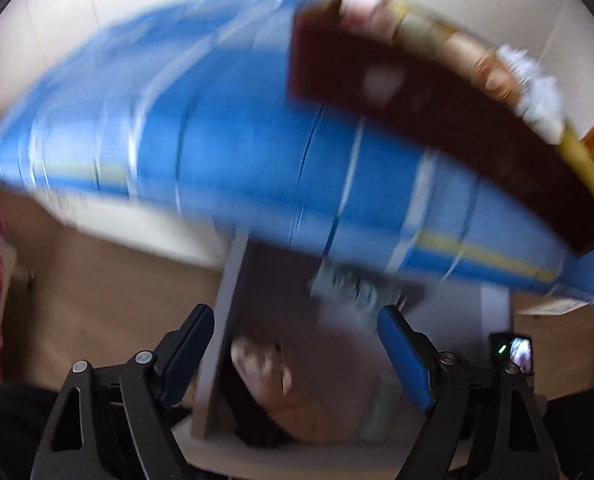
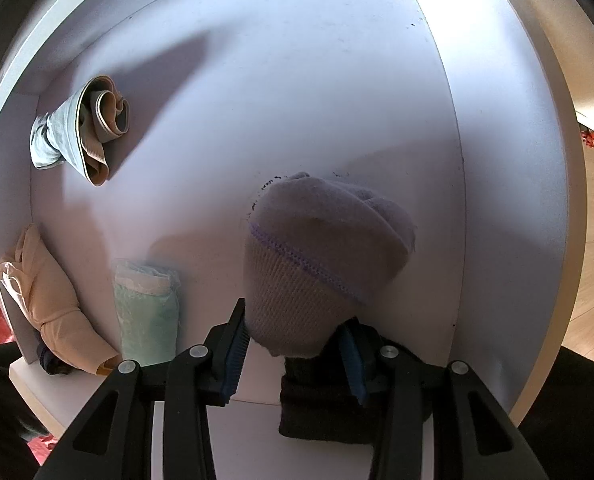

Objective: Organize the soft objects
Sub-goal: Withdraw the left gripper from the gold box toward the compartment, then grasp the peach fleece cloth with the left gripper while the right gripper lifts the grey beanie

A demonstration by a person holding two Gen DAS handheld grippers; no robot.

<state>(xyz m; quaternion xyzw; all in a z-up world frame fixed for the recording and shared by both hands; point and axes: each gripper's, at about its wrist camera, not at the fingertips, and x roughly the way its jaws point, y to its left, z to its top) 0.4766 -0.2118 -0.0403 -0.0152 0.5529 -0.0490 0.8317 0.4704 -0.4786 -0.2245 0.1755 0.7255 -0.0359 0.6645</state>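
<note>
In the left wrist view almost everything was smeared by motion. We saw the left tongs (image 1: 297, 356) with their blue pads standing wide apart and nothing pressed between them. Beyond the pads lay a blurred jumble: a pale upright panel (image 1: 223, 344), something pinkish and rounded below it, and a greyish soft bundle (image 1: 349, 286) that we could not identify. Above stretched a broad blue ribbed mat (image 1: 225, 136) with thin white and yellow stripes, and to its right a dark maroon box (image 1: 437, 120) whose top edge showed pink, tan and white soft lumps, too blurred to name.

The right wrist view was sharp. It looked down into a white drawer (image 2: 297, 60) with a smooth, matte floor. At far left a pale blue and tan roll (image 2: 83, 128) lay near the wall, its coiled end facing us. Below it, a beige sock bundle (image 2: 53, 304) sat knotted against the left wall, partly cut off by the rim. Just beside that stood a mint-green roll (image 2: 147, 312), fuzzy in texture. At centre right, the right tongs (image 2: 293, 348) were closed on a grey knit sock ball (image 2: 321, 256), dome-shaped, ribbed at its cuff, with a lilac stitched seam. A dark knit sock (image 2: 329, 408) lay beneath the pads, its lower part hidden.
</note>
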